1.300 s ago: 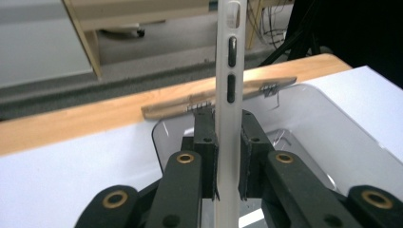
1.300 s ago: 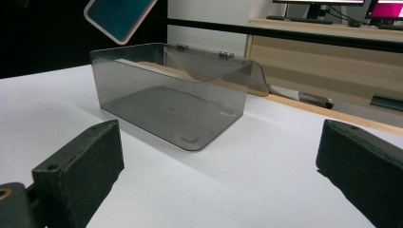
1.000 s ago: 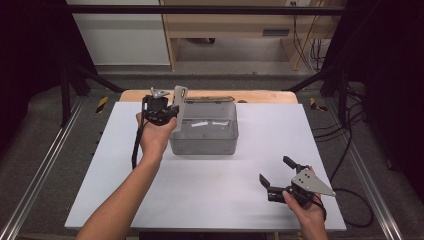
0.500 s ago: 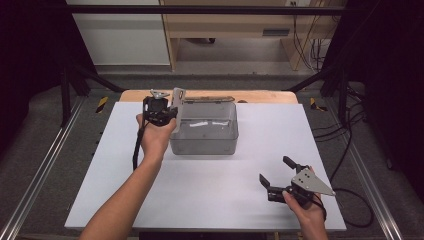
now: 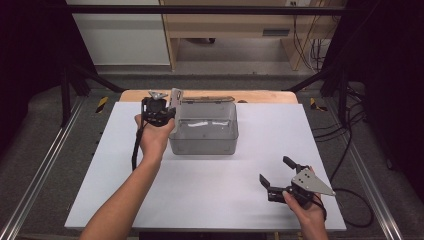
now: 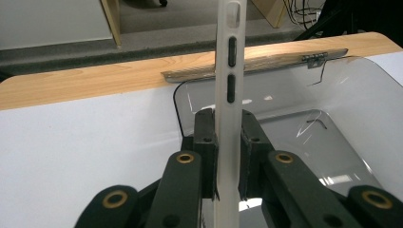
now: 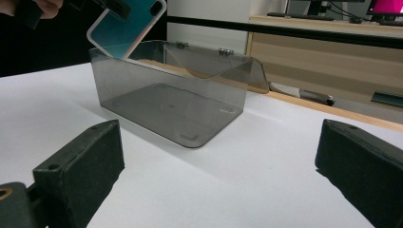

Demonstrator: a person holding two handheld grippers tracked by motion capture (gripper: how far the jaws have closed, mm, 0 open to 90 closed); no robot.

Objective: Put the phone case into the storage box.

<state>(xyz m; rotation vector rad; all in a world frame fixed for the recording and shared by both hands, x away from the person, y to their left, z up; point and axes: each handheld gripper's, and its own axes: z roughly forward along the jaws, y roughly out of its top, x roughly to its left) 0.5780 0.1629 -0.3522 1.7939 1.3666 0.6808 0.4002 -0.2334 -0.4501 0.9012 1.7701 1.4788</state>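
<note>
One smoky box (image 5: 204,129), one phone case (image 6: 228,95) clamped upright in my left claw (image 5: 159,111) at its far-left corner, perhaps just above the rim; my right claw (image 5: 280,176) rests open, near right on the counter (image 5: 100,175).

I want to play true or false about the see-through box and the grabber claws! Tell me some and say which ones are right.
1. The left gripper pinches a phone case. True.
2. The clear box has its lid shut. False: the hinged lid leans open at the back.
3. The right gripper holds the box. False: its jaws are open with nothing between them, near the table's front.
4. The phone case is above the box's left rear corner. True.
</note>
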